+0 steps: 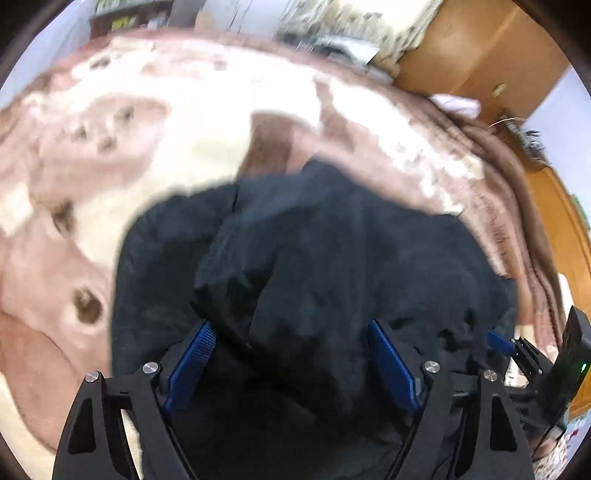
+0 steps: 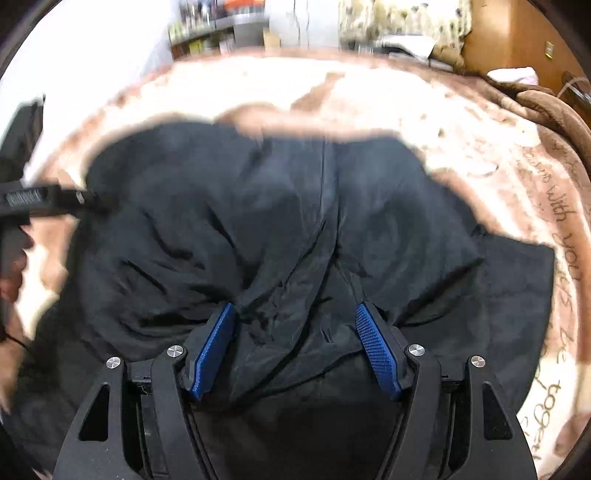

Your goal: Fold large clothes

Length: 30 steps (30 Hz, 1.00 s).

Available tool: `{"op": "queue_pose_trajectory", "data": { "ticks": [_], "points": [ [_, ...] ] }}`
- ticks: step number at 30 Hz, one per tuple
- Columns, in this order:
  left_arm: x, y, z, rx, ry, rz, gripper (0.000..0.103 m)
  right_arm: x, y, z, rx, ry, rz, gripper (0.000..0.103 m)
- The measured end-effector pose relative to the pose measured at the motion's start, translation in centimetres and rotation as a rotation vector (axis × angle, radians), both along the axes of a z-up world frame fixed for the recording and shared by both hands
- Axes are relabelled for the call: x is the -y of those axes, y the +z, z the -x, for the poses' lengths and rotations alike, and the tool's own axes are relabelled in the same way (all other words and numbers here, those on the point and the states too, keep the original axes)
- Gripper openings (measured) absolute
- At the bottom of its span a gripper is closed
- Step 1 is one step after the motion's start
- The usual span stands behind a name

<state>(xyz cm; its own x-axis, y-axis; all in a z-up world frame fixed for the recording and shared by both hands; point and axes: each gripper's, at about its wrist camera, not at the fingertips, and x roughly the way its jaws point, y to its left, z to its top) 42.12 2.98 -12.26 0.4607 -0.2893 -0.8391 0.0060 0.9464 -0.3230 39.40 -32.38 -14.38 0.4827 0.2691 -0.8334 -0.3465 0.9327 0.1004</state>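
Note:
A large black garment lies bunched on a pink and cream blanket. In the left wrist view my left gripper is open, its blue pads wide apart, with a raised fold of the black cloth lying between them. In the right wrist view my right gripper is also open, its pads on either side of a gathered ridge of the garment. The right gripper shows at the right edge of the left wrist view. The left gripper shows at the left edge of the right wrist view.
The blanket covers a bed and bears dark script along its right side. A wooden cabinet stands at the far right. Shelves with clutter are behind the bed. A white cloth lies at the blanket's far right edge.

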Motion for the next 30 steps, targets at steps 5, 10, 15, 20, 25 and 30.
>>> {"op": "queue_pose_trajectory", "data": {
  "ticks": [5,10,15,20,25,30],
  "points": [
    [0.0,3.8,-0.5,0.096,-0.001,-0.004,0.084,1.7,3.7,-0.3,0.159,-0.061,-0.046,0.068],
    [0.2,0.8,-3.4,-0.003,0.034,-0.093,0.084,1.6,1.4,-3.2,0.091,-0.103,-0.026,0.068],
    [-0.3,-3.0,-3.8,-0.068,0.030,-0.090,0.085,1.6,-2.3,-4.7,-0.010,-0.089,-0.019,0.068],
    [0.3,-5.1,-3.5,-0.078,0.012,-0.124,0.086,1.1,-4.7,-4.2,-0.019,-0.057,0.038,0.068],
    [0.2,-5.9,-3.5,-0.081,0.027,-0.131,0.087,1.1,-5.0,-4.0,-0.033,-0.083,0.023,0.068],
    [0.0,-5.0,-3.7,-0.120,0.054,-0.109,0.088,0.4,-4.4,-3.9,-0.043,-0.098,0.067,0.069]
  ]
}}
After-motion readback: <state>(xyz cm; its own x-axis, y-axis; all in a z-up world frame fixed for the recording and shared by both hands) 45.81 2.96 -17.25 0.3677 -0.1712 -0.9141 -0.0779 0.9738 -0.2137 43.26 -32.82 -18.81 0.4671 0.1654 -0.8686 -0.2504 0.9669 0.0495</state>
